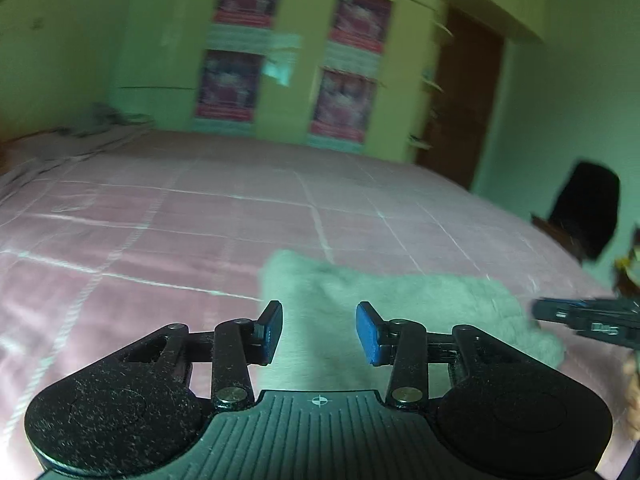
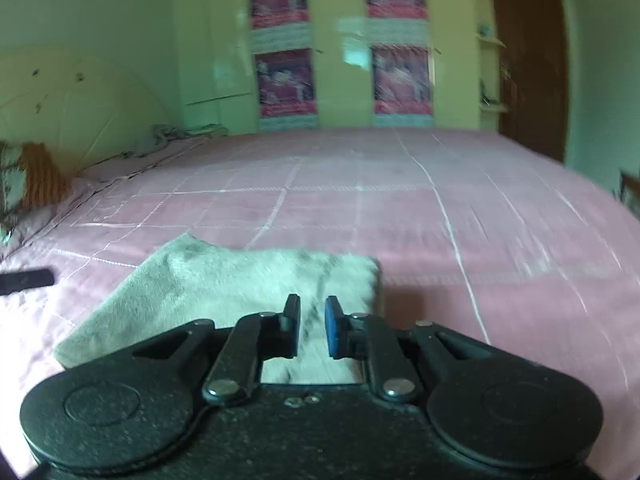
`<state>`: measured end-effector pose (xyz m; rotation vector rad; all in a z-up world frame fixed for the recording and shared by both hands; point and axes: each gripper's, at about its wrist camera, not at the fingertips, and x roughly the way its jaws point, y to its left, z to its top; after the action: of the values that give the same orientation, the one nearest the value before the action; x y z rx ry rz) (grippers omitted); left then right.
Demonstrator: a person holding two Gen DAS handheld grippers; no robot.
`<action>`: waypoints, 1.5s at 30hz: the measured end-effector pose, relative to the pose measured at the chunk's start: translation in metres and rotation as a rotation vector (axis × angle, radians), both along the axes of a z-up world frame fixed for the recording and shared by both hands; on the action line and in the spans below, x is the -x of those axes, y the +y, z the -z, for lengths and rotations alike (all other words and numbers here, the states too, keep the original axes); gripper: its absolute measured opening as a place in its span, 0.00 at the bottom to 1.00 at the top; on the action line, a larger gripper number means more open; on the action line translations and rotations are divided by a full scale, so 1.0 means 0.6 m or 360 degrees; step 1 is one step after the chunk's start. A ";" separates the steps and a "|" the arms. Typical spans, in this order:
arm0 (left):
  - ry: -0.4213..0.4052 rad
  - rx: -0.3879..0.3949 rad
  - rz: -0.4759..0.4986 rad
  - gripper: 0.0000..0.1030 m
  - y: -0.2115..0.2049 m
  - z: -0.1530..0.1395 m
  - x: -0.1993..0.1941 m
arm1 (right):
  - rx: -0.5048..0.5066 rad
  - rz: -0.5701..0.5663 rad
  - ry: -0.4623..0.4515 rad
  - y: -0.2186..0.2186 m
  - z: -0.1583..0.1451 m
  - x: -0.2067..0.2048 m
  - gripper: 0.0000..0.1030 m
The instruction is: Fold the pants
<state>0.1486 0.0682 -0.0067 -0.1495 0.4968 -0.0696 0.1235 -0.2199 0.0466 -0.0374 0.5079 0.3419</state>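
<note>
Nearest my lens, the left gripper hangs over the bed with its jaws apart and nothing between them. The pants lie on the pink checked cover as a compact grey-green rectangle, so I judge the folding done or nearly done; at most a final tidy is left. The right gripper sits above the near edge of the pants, its jaws narrowed to a slim gap, empty and touching no cloth.
</note>
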 end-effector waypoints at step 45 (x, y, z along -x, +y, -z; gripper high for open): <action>0.0471 -0.0280 0.0117 0.43 -0.144 0.044 -0.146 | 0.0255 -0.0130 0.0287 0.026 0.065 -0.113 0.27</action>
<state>0.2361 -0.0184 -0.0329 0.0323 0.8006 -0.0759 0.1911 -0.2045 0.0074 -0.1842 0.7131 0.3861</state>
